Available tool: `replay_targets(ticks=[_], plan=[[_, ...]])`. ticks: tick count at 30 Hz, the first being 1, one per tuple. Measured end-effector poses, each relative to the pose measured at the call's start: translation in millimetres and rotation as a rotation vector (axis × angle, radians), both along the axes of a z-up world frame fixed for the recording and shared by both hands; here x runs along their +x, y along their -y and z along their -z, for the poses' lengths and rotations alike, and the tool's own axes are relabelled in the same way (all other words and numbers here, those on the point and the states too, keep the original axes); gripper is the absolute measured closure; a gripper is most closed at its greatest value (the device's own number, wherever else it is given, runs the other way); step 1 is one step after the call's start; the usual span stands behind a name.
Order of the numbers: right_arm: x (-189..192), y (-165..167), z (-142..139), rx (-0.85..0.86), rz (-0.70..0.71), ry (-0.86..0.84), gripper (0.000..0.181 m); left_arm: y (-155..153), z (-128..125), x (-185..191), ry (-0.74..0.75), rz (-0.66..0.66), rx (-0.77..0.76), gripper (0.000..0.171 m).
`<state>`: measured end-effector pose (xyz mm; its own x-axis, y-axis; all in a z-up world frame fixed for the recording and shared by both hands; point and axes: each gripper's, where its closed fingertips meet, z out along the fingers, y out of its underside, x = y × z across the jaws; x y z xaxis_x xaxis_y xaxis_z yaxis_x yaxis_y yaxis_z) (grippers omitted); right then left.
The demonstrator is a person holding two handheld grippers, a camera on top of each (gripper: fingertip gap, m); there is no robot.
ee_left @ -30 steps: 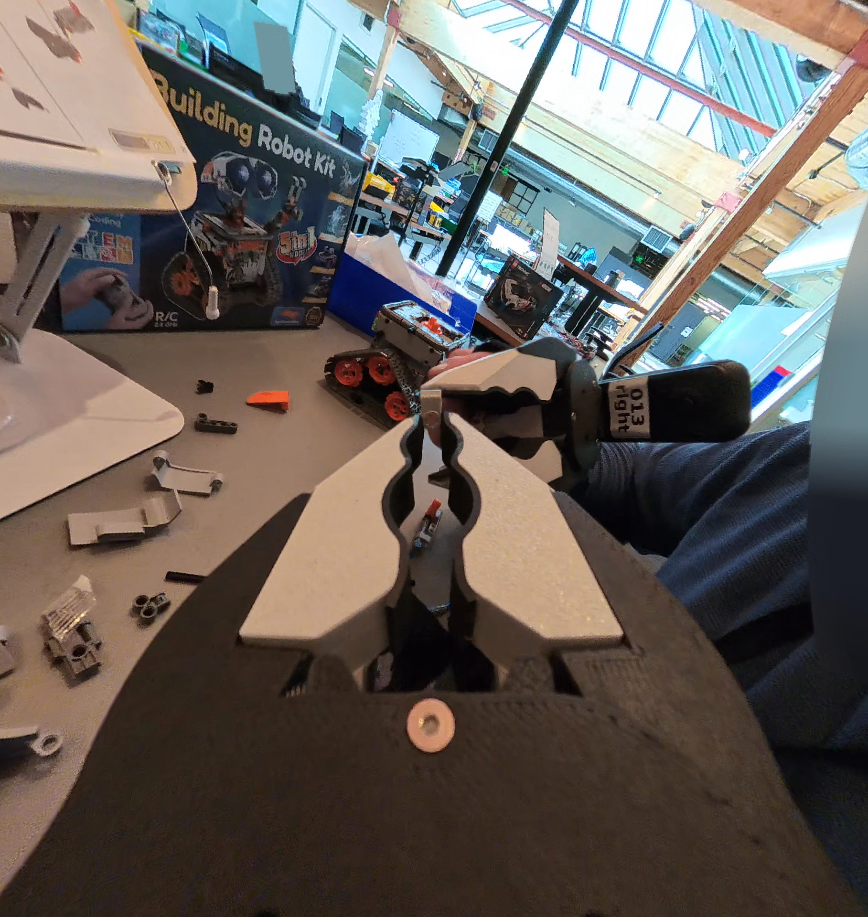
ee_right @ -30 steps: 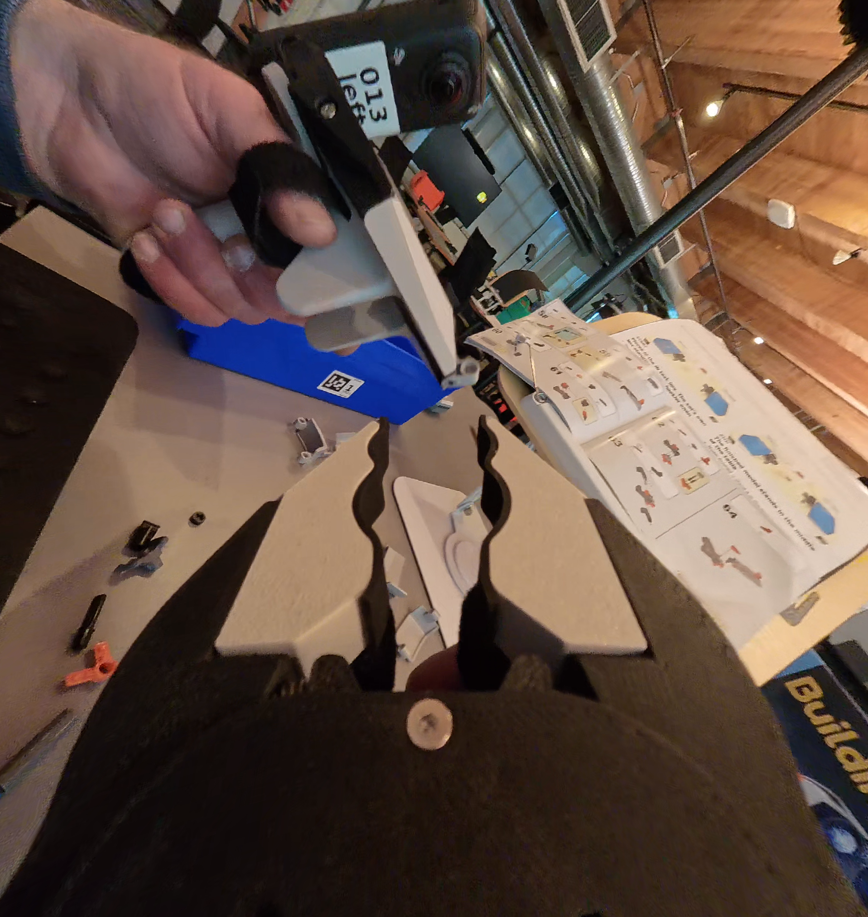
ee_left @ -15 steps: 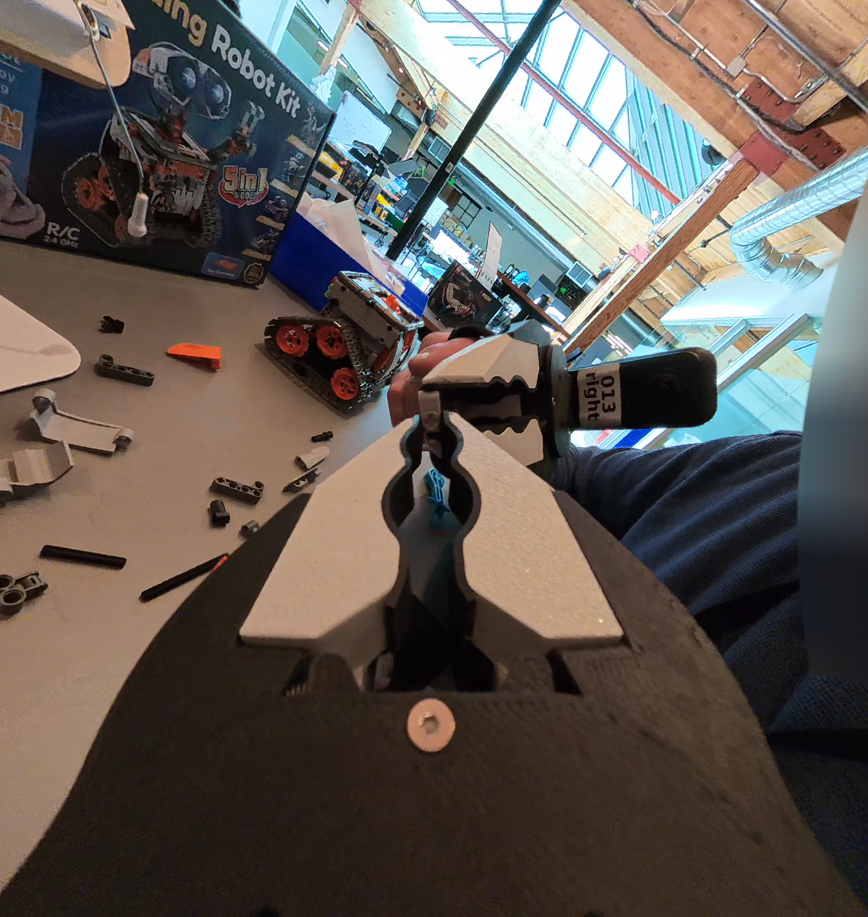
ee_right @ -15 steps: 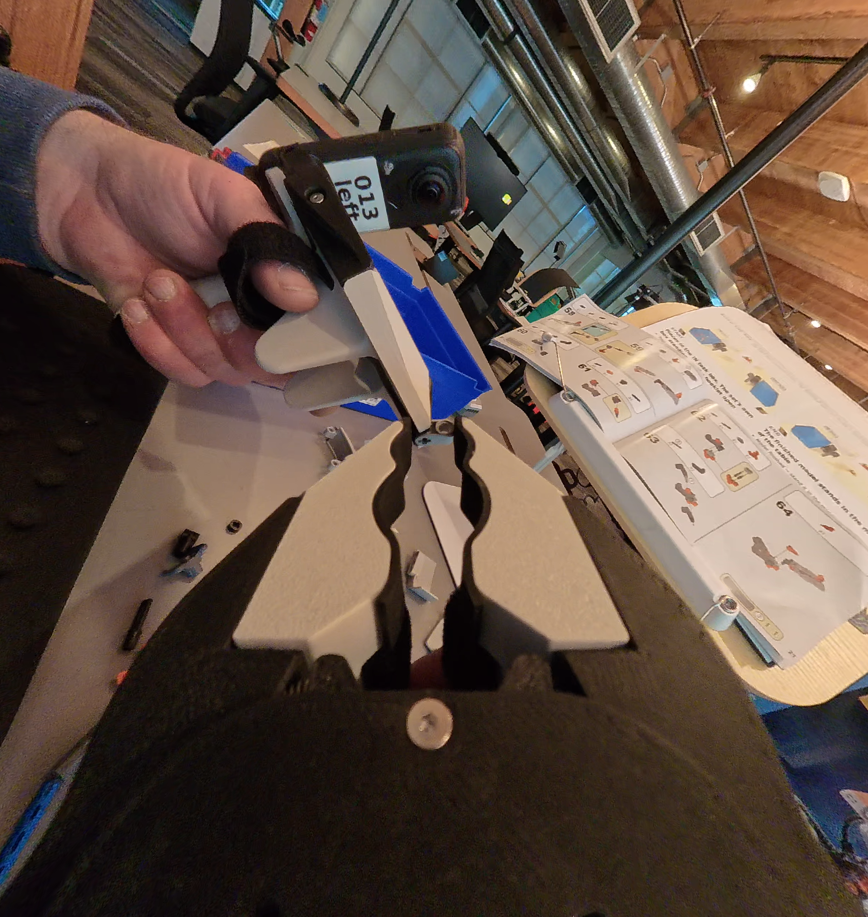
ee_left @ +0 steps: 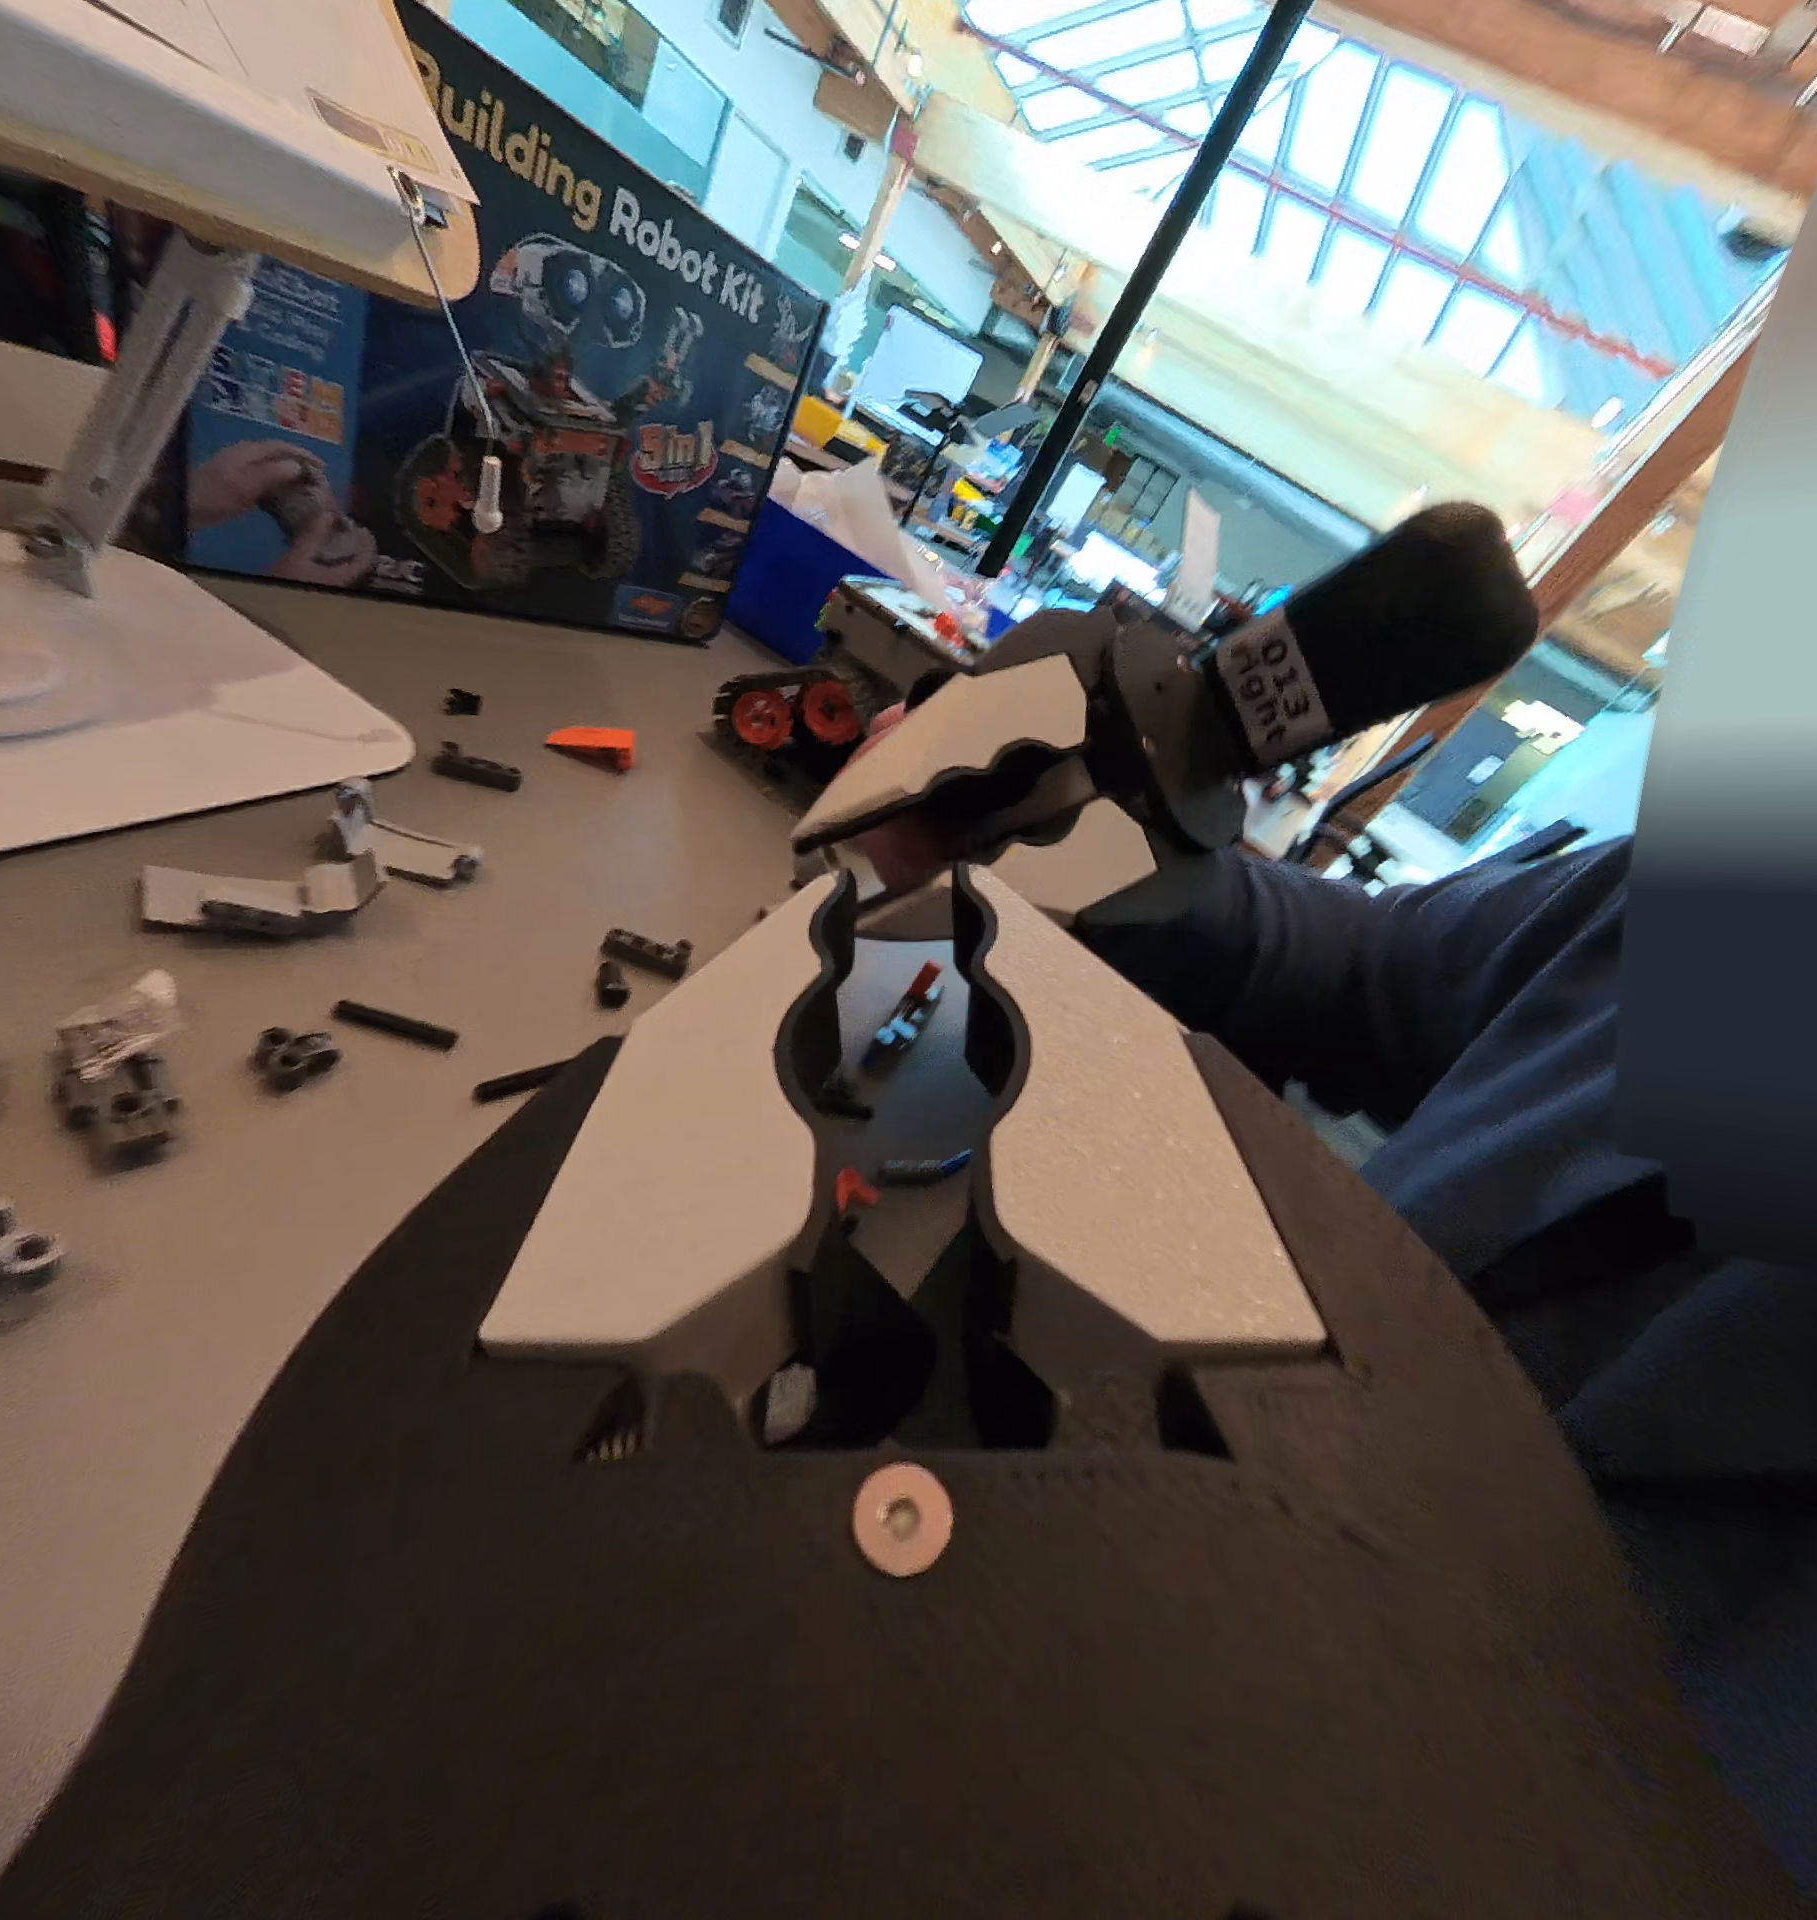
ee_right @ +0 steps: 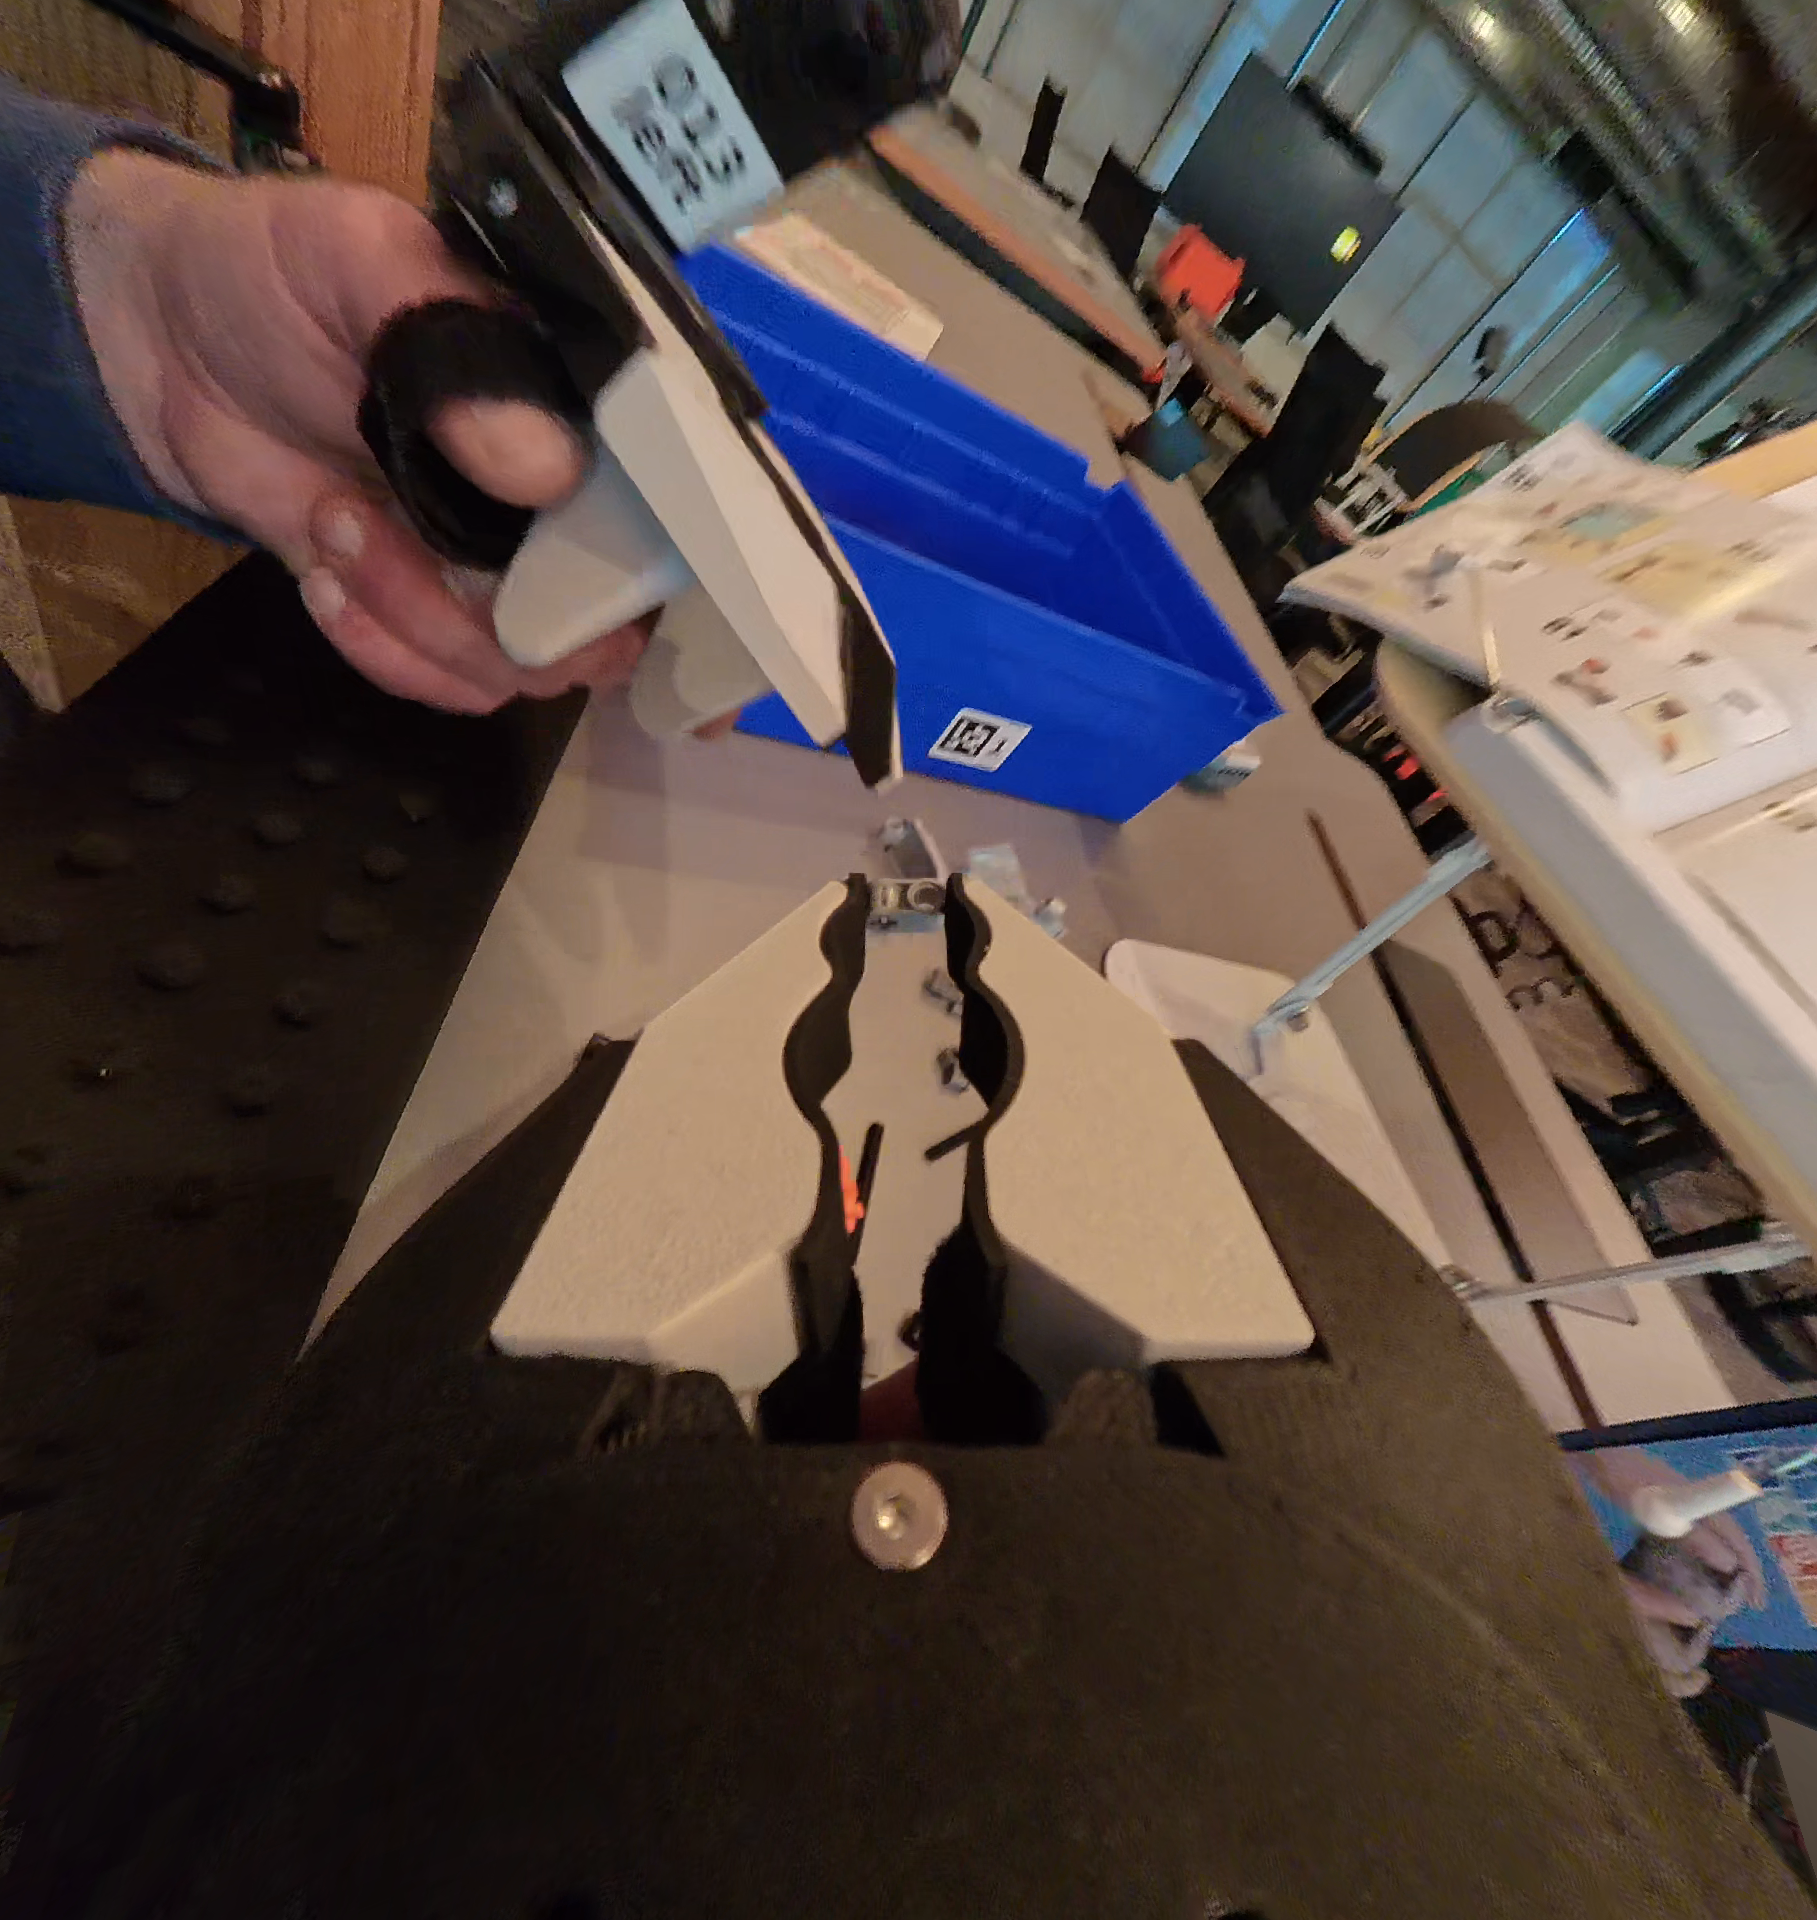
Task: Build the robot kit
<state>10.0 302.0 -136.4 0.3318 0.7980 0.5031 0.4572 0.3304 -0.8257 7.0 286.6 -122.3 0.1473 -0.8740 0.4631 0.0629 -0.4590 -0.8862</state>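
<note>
My right gripper (ee_right: 909, 896) is shut on a small grey brick part with round holes (ee_right: 906, 902), pinched at the very fingertips above the grey table. My left gripper (ee_left: 902, 899) is open and empty, its jaws a small gap apart. The two grippers are tip to tip: in the left wrist view the right gripper (ee_left: 816, 844) hangs just above and ahead of my left fingertips. In the right wrist view the left gripper (ee_right: 873, 769), held in a person's hand (ee_right: 260, 416), sits just above the held part without touching it.
Loose grey and black parts (ee_left: 260, 894) and an orange wedge (ee_left: 592, 743) lie on the table. A tracked model vehicle (ee_left: 810, 707) and a kit box (ee_left: 530, 436) stand behind. A blue bin (ee_right: 987, 582), a booklet on a stand (ee_right: 1610, 623) and a black mat (ee_right: 208, 935) are nearby. Left and right tips are no more than a few centimetres apart.
The small grey part has passed from my left gripper to my right. The right gripper closed on it, the left opened and drew back slightly. Both views have swung.
</note>
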Motion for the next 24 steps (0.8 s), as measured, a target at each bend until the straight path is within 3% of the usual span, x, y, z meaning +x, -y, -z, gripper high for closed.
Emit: replay_targets(ticks=[6, 11, 17, 24], plan=[[-8, -7, 57, -0.265, 0.002, 0.186, 0.169, 15, 18, -28, -0.156, -0.017, 0.223, 0.158], [-20, -12, 88, -0.394, 0.013, 0.289, 0.169, 15, 2, -64, -0.21, -0.047, 0.385, 0.16], [-23, -16, 114, -0.491, 0.037, 0.357, 0.169, -35, -30, -138, -0.466, -0.272, 0.563, 0.158], [-22, -16, 119, -0.526, 0.044, 0.34, 0.168, -94, -35, -226, -0.888, -0.538, 0.688, 0.16]])
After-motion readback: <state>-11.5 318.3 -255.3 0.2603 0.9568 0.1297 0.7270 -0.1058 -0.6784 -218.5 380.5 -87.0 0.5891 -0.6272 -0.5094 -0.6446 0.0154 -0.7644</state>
